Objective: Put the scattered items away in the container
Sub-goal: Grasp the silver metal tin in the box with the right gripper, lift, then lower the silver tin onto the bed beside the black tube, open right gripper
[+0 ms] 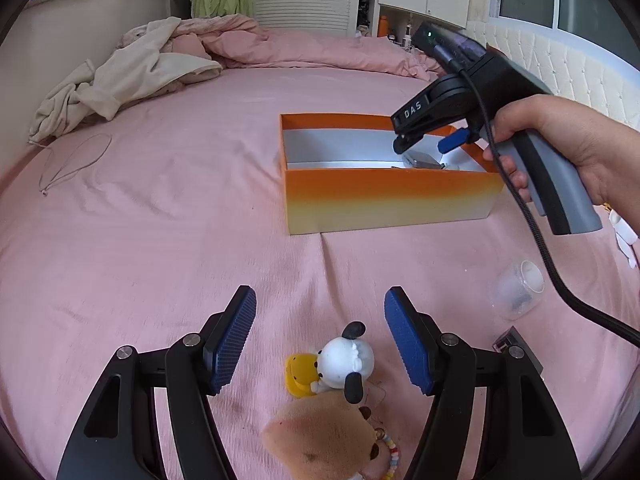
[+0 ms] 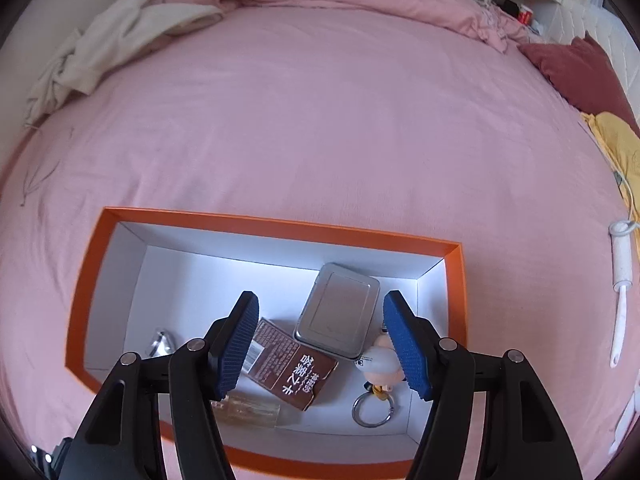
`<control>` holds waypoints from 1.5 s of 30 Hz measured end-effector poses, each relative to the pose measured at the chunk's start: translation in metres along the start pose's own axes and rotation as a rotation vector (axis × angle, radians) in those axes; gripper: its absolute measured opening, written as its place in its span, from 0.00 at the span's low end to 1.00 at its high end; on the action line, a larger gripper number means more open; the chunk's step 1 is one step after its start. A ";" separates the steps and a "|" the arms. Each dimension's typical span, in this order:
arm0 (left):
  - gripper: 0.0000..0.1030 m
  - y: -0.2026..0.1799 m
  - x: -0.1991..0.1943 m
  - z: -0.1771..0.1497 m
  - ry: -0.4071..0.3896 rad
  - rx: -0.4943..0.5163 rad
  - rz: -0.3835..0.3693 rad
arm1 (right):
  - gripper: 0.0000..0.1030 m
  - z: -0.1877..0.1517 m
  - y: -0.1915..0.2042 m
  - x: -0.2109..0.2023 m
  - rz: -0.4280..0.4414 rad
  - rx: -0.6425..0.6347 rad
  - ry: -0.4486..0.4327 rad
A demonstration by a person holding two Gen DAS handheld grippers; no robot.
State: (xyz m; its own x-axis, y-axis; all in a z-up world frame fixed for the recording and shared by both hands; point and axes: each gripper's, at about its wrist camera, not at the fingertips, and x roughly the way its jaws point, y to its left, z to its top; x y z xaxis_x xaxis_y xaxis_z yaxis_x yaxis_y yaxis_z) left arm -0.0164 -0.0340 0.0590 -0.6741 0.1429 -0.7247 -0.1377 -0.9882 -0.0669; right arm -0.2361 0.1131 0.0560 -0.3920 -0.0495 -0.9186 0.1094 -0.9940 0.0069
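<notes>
We logged, nearest, our left gripper (image 1: 320,338), jaws apart, empty, over plush toys (image 1: 340,364); beyond, open pink bed (image 1: 180,200); our right gripper (image 2: 320,338), jaws apart, empty, above rigid orange box (image 2: 280,222) holding metal tin (image 2: 338,310).

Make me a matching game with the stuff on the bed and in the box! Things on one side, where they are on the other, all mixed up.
Things:
1. metal tin
2. white puppy toy
3. clear cup
4. cream blanket

Places:
A. lying on its side on the pink sheet, right of the left tool
B. inside the orange box
C. crumpled at the far left of the bed
D. on the sheet between the open fingers of the left tool

Pairs: 1-B, 2-D, 3-A, 4-C
</notes>
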 end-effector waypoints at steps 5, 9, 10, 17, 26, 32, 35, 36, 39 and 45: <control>0.65 0.005 -0.004 0.002 -0.017 -0.029 -0.028 | 0.62 0.000 -0.001 0.024 -0.063 -0.019 0.039; 0.65 0.010 -0.006 0.003 -0.024 -0.049 -0.036 | 0.44 0.000 0.006 0.031 -0.164 -0.124 0.071; 0.66 0.011 -0.006 0.003 -0.024 -0.053 -0.036 | 0.42 -0.001 0.006 0.030 -0.160 -0.140 0.073; 0.65 0.014 -0.004 0.003 -0.020 -0.058 -0.025 | 0.41 -0.006 0.001 0.001 -0.007 -0.072 -0.038; 0.65 0.020 -0.007 0.002 -0.026 -0.069 0.004 | 0.41 -0.056 0.016 -0.107 0.172 -0.103 -0.273; 0.65 0.020 -0.006 -0.001 -0.021 -0.071 0.023 | 0.41 -0.167 0.035 -0.133 0.192 -0.159 -0.339; 0.65 0.018 -0.007 -0.002 -0.026 -0.065 0.035 | 0.42 -0.211 0.034 -0.115 0.227 -0.124 -0.317; 0.65 0.018 -0.007 -0.003 -0.028 -0.063 0.036 | 0.42 -0.224 0.033 -0.110 0.245 -0.101 -0.302; 0.65 0.016 -0.008 -0.004 -0.032 -0.050 0.034 | 0.42 -0.246 0.037 -0.090 0.259 -0.061 -0.256; 0.65 0.014 -0.009 -0.004 -0.038 -0.034 0.040 | 0.42 -0.253 0.048 -0.080 0.186 -0.116 -0.279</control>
State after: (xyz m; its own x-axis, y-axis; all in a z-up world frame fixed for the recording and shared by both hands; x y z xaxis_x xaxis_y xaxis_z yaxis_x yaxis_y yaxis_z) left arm -0.0090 -0.0495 0.0622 -0.7055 0.1044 -0.7010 -0.0853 -0.9944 -0.0623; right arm 0.0311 0.0940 0.0299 -0.5883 -0.2690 -0.7626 0.2988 -0.9486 0.1041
